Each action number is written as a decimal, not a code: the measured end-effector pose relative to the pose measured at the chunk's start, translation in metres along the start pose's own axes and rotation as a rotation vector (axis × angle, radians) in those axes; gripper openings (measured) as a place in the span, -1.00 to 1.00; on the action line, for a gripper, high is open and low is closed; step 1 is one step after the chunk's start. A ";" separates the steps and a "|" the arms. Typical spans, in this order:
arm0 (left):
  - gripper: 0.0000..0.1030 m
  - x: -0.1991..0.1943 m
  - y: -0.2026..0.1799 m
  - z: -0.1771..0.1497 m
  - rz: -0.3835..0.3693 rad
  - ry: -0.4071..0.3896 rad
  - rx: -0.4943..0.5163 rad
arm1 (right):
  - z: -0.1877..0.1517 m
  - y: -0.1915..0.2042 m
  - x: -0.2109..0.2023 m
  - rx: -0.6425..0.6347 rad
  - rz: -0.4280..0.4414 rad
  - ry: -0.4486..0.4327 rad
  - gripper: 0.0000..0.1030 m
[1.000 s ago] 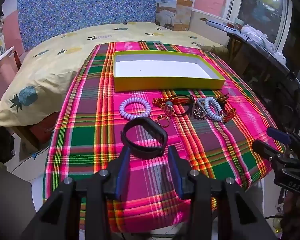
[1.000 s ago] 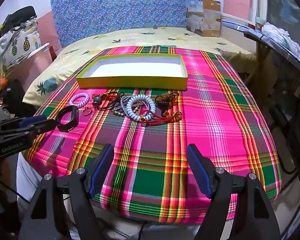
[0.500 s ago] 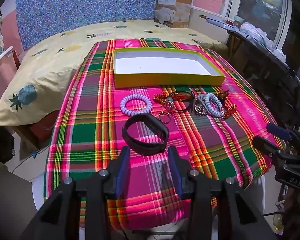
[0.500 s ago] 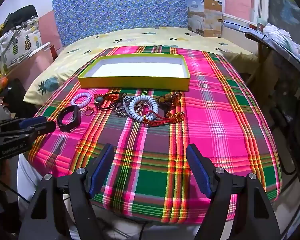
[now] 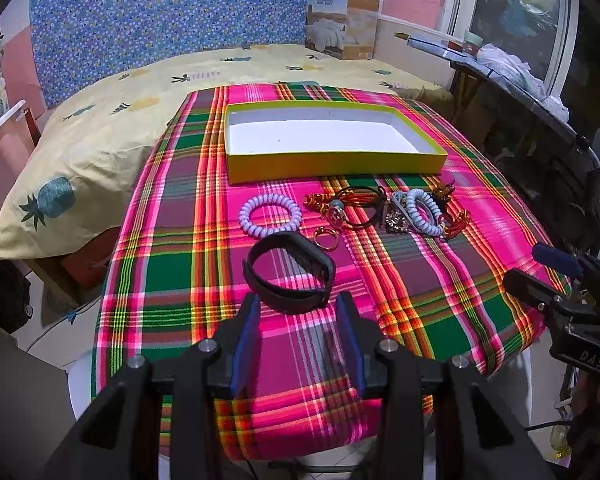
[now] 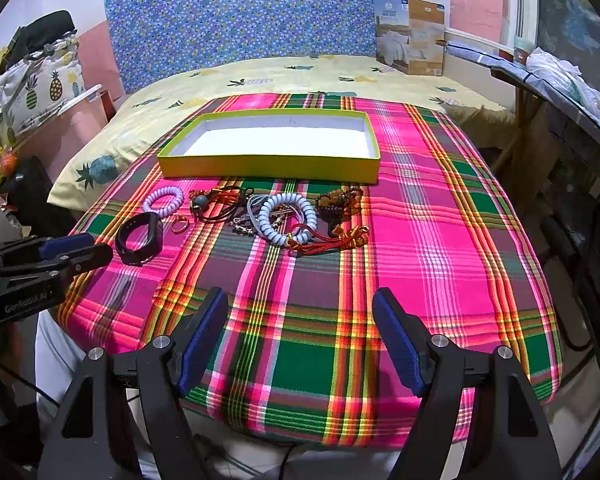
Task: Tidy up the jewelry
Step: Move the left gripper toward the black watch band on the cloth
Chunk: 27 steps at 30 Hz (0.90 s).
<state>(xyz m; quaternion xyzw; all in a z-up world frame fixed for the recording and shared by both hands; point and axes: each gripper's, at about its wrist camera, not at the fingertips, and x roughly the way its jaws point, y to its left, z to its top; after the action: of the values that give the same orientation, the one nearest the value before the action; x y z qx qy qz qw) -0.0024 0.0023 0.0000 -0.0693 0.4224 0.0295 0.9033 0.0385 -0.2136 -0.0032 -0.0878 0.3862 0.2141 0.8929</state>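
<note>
The left gripper (image 5: 298, 312) stands partly open, holding nothing, its fingers just short of the black band (image 5: 289, 272) near the surface's front left edge. Over the last second it has eased slightly back and the view has lifted a little; the band has not moved, so no grasp has begun. The right gripper (image 6: 300, 320) hangs wide open and empty over the front edge. The yellow box (image 5: 332, 166) at the back holds nothing, with the remaining jewelry (image 6: 284, 216) lying just in front of it.
</note>
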 end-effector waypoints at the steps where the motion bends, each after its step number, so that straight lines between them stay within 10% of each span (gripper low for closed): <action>1: -0.21 0.000 0.000 0.000 0.000 0.000 0.001 | 0.000 0.000 0.000 0.000 -0.001 0.000 0.45; 27: -0.21 -0.003 0.000 -0.001 -0.002 -0.014 -0.001 | 0.002 0.000 -0.003 -0.003 0.004 0.000 0.45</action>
<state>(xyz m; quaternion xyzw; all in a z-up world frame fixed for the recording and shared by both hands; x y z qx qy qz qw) -0.0048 0.0020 0.0014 -0.0700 0.4160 0.0293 0.9062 0.0382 -0.2136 0.0000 -0.0883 0.3862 0.2163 0.8923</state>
